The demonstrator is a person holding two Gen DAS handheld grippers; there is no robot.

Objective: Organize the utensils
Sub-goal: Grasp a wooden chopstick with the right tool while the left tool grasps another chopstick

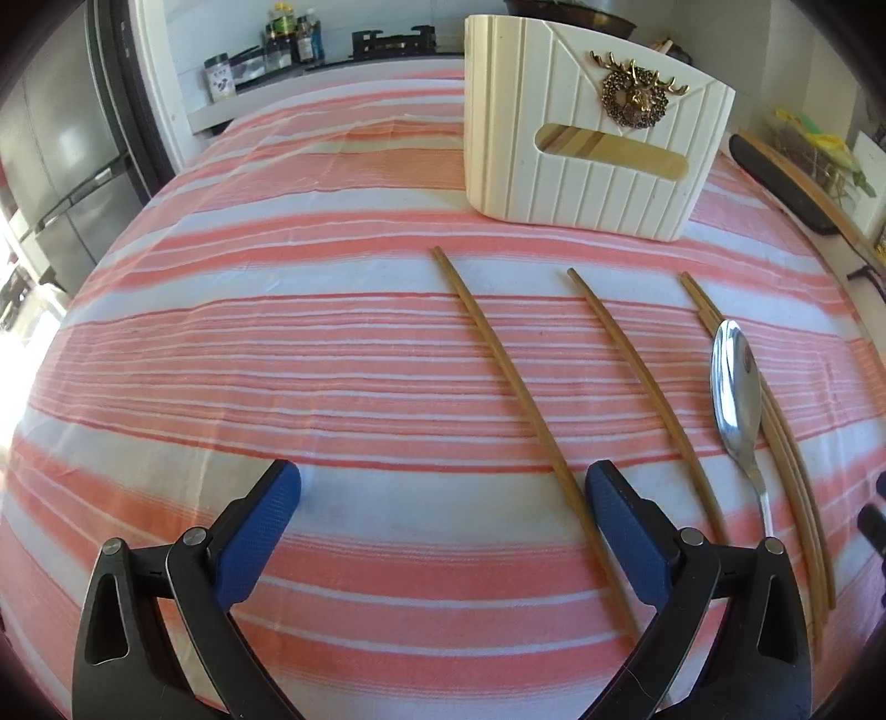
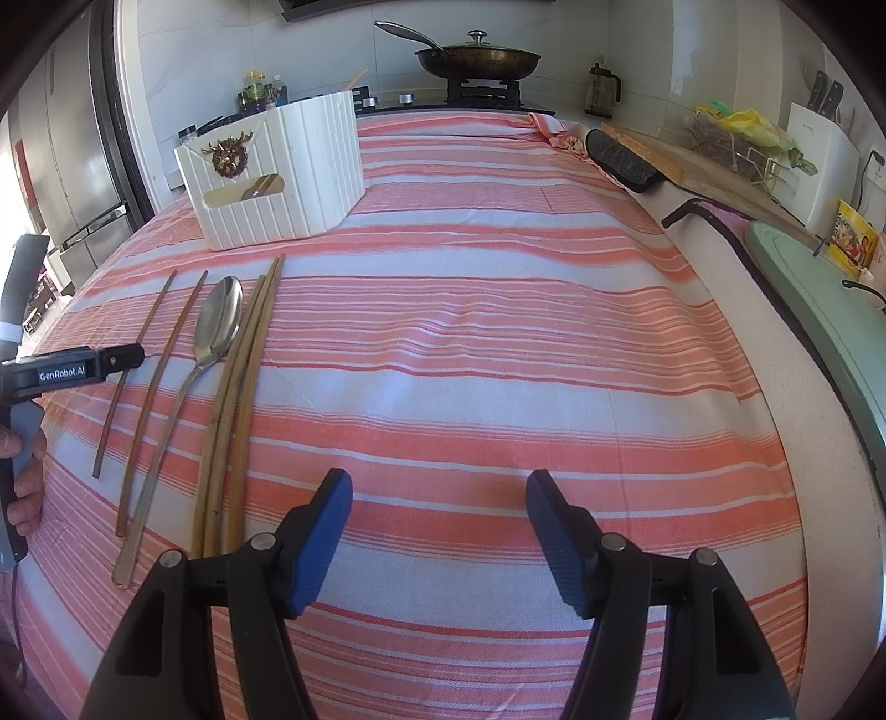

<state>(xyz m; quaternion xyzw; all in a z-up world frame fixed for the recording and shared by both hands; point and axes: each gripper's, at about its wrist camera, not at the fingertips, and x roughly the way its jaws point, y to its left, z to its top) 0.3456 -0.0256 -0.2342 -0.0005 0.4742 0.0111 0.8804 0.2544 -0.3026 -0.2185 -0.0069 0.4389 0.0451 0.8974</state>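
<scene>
Loose wooden chopsticks lie on the striped cloth in front of a white ribbed utensil holder [image 1: 587,138] [image 2: 271,177] with a gold deer badge. In the left wrist view my left gripper [image 1: 443,490] is open low over the cloth. The nearest chopstick [image 1: 509,387] runs just inside its right finger, untouched. A second chopstick [image 1: 642,387], a metal spoon [image 1: 733,387] and a bundle of chopsticks [image 1: 786,443] lie further right. My right gripper [image 2: 440,493] is open over bare cloth, right of the chopstick bundle [image 2: 238,399] and the spoon [image 2: 219,327].
A hand [image 2: 22,471] holds the left tool at the left edge. A lidded frying pan [image 2: 476,58] sits on the stove behind the table. A black pad [image 2: 623,158], a wooden board and a green board [image 2: 830,310] line the right counter. Bottles [image 1: 288,33] stand at the back left.
</scene>
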